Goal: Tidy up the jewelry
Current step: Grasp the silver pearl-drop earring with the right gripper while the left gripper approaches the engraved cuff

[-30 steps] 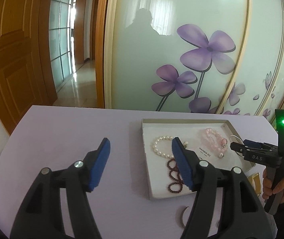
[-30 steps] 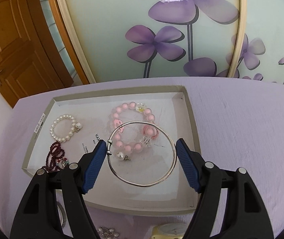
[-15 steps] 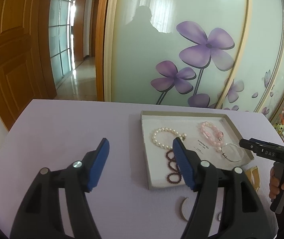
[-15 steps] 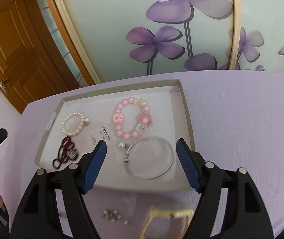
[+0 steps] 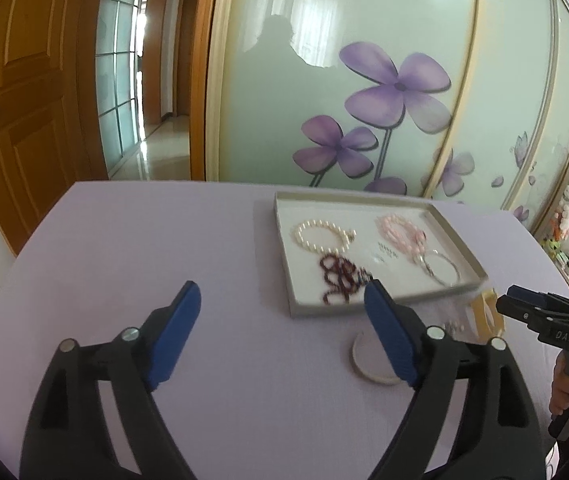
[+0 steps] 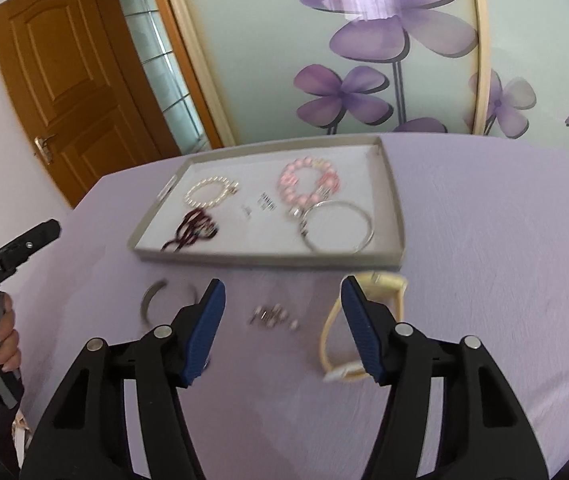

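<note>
- Tools first: right tool [image 6: 282, 312] spread, nothing between the pads, jaws have just been closing a bit; it hangs over the purple desk [image 6: 484, 280] just in front of the tray [image 6: 398, 216].
- Left tool [image 5: 280, 332] also spread and empty, jaws have just been opening wider; it sits over bare desk to the left of the tray, angled down.
- Loose pieces on the desk in front of the right tool: small silver bead cluster [image 6: 272, 315] almost centred between its pads, yellow band [image 6: 364, 320] touching or just behind its right finger, grey open bangle [image 6: 152, 296] off to its left.
- Already in the tray: pearl bracelet [image 6: 210, 192], dark red beads [image 6: 192, 230], pink bracelet [image 6: 308, 184], silver bangle [image 6: 338, 226], which touches the pink one.
- Step in hand, my guess: pick up the next loose piece, likely the bead cluster or the yellow band.
- To do it well: commit to one item, lower until the pads nearly reach the desk, close slowly. Beads are tiny and may scatter or slip, so pinch across the cluster's middle.
- For the band, grip one side of the loop, not across it.
- Keep the left tool clear of the tray wall; it could take the grey bangle, the loose piece nearest it.
- Drop into a bare patch of tray, away from the silver bangle, to avoid tangles.
</note>
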`<act>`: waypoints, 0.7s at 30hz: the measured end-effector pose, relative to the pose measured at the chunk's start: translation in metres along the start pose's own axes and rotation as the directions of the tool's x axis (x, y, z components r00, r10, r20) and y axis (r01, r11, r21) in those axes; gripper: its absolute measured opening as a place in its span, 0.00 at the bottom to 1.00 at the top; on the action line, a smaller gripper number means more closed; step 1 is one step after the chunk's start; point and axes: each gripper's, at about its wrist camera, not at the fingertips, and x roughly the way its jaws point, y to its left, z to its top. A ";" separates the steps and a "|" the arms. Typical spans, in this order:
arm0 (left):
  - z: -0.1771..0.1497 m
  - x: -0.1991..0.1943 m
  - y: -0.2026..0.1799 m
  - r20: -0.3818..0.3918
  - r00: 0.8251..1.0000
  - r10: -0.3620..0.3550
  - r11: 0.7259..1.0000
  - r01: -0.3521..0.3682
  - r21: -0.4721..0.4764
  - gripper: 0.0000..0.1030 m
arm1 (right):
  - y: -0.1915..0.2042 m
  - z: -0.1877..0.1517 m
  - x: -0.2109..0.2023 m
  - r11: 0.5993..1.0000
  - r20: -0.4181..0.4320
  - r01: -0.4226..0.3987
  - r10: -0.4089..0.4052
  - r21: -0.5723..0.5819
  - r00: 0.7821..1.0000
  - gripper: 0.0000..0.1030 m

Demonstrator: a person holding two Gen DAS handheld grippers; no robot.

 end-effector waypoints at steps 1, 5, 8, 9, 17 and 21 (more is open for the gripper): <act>-0.004 0.000 -0.001 -0.007 1.000 -0.001 1.000 0.001 0.004 0.83 | 0.002 -0.003 0.000 1.000 -0.004 -0.005 0.005 -0.002 1.000 0.57; -0.022 -0.003 0.002 -0.014 1.000 -0.013 1.000 0.013 -0.013 0.87 | 0.010 -0.015 -0.002 0.999 -0.011 -0.020 0.019 -0.026 1.000 0.57; -0.034 -0.001 0.007 -0.006 1.000 -0.019 0.999 0.019 -0.043 0.89 | 0.014 -0.021 -0.002 0.999 -0.015 -0.025 0.025 -0.033 1.000 0.57; -0.038 0.000 0.009 -0.006 1.000 -0.023 0.998 0.023 -0.053 0.89 | 0.015 -0.022 -0.001 0.999 -0.015 -0.026 0.025 -0.030 1.000 0.57; -0.054 0.005 0.008 0.017 0.999 -0.035 0.999 0.036 -0.037 0.93 | 0.021 -0.032 0.002 0.998 -0.028 -0.027 0.025 -0.049 0.999 0.53; -0.059 0.006 0.008 0.057 0.998 -0.041 0.998 0.043 -0.035 0.94 | 0.023 -0.036 0.011 0.998 -0.056 -0.033 0.031 -0.044 0.998 0.48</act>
